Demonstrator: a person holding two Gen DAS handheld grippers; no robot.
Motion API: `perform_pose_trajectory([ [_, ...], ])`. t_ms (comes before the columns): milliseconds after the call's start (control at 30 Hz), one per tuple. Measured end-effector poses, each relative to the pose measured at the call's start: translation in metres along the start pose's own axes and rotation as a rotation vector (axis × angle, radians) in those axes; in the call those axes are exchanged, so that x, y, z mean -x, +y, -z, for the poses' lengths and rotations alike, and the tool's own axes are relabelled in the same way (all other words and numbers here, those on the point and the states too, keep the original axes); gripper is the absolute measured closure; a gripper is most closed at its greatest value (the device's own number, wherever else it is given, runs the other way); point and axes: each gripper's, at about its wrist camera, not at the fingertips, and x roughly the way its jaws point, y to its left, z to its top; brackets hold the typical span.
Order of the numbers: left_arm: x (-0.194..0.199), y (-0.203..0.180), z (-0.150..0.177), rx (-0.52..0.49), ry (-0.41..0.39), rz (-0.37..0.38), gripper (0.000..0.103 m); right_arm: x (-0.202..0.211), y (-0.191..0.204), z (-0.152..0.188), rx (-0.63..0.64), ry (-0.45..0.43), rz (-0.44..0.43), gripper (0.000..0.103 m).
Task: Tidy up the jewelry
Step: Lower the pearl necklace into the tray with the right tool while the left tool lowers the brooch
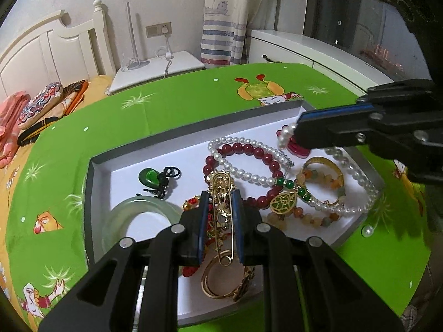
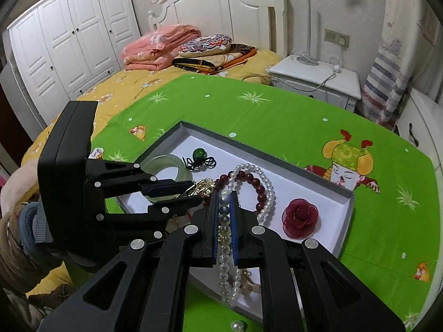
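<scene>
A shallow white box [image 1: 177, 149] [image 2: 326, 191] on the green table holds mixed jewelry. My left gripper [image 1: 220, 193] [image 2: 191, 191] is shut on a gold pin brooch [image 1: 223, 199]. My right gripper [image 2: 224, 196] [image 1: 296, 135] is shut on a white pearl necklace [image 2: 225, 238] [image 1: 249, 163] that trails across the box. In the box lie a dark red bead bracelet [image 1: 249, 152], a green jade pendant on black cord [image 1: 151, 177], a pale jade bangle [image 1: 138, 215], a gold bangle [image 1: 321, 166], a beige bead bracelet [image 1: 304, 215] and a red fabric rose [image 2: 300, 215].
A loose pearl [image 1: 368, 231] [image 2: 237, 325] lies on the green cartoon tablecloth [image 1: 180, 102] beside the box. A bed [image 2: 138, 83], a white nightstand [image 2: 318, 80] and a white wardrobe [image 2: 69, 41] stand behind the table.
</scene>
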Motion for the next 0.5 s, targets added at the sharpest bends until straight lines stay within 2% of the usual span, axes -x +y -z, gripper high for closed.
perform_pose_trajectory([
  [267, -0.006, 0.007, 0.002, 0.033, 0.026, -0.014, 0.085, -0.02, -0.002, -0.003, 0.009, 0.028, -0.053, 0.093],
  [400, -0.004, 0.009, 0.0, 0.05, 0.011, -0.012, 0.085, -0.028, -0.004, -0.005, 0.012, 0.038, -0.057, 0.093],
  [433, -0.003, 0.009, -0.001, 0.054, 0.008, -0.009, 0.08, -0.031, -0.004, -0.006, 0.014, 0.045, -0.058, 0.093],
  [467, -0.002, 0.009, -0.001, 0.055, 0.005, -0.011, 0.067, -0.033, -0.004, -0.007, 0.015, 0.05, -0.058, 0.093],
  [500, 0.0, 0.01, -0.001, 0.057, -0.003, -0.016, 0.06, -0.035, -0.003, -0.008, 0.018, 0.055, -0.055, 0.093],
])
